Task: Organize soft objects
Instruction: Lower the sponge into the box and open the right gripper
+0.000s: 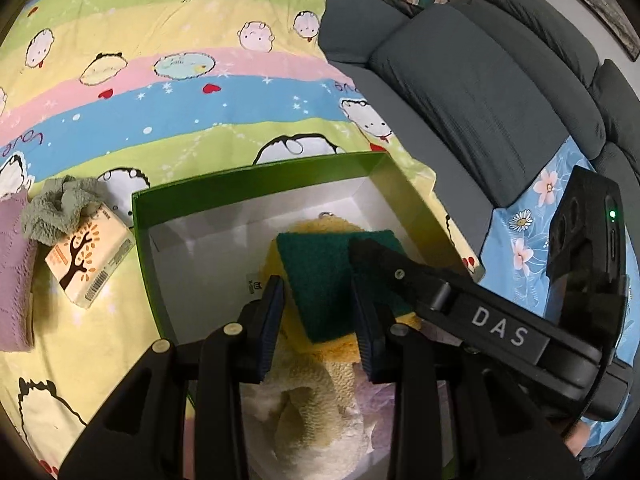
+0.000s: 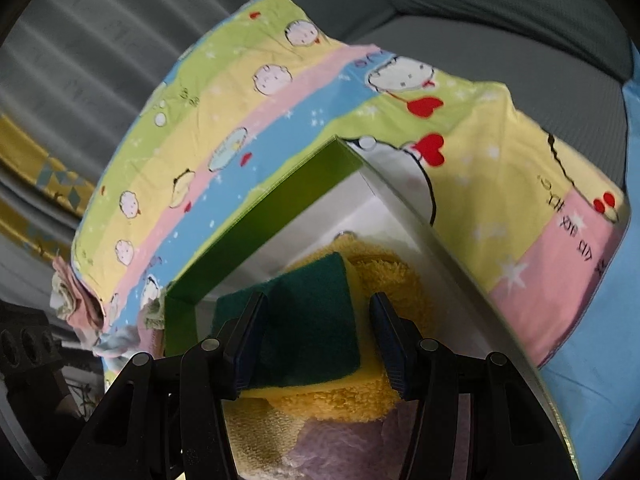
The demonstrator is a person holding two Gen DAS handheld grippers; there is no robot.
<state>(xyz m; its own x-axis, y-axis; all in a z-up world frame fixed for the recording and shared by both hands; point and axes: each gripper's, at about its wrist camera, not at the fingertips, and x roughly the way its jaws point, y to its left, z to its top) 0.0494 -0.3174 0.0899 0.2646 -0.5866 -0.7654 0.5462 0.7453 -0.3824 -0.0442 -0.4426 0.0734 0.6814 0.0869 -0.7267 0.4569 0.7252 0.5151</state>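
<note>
Both grippers hang over the green box [image 1: 256, 188], which sits on the cartoon-print quilt [image 1: 160, 80] spread across the grey sofa [image 1: 480, 92]. Inside the box, a green-and-yellow scouring sponge [image 1: 320, 276] lies flat on a yellow towel [image 1: 308, 376], green face up. The right gripper [image 2: 320, 340] straddles it: the sponge runs from between its fingertips out toward twelve o'clock, long axis roughly in line with the fingers, and the jaws stand apart with a gap at each side, so it looks let go, not gripped. The left gripper [image 1: 320, 320] is beside it with narrower jaws; the sponge sits between them at twelve o'clock, but I can't tell whether the pads touch it. Still outside the box, at about nine o'clock from the left gripper, lie a tissue pack [image 1: 90, 264], a grey-green cloth [image 1: 60, 212] and a purple cloth [image 1: 14, 268]; the left hand is clearly the nearer for those.
</note>
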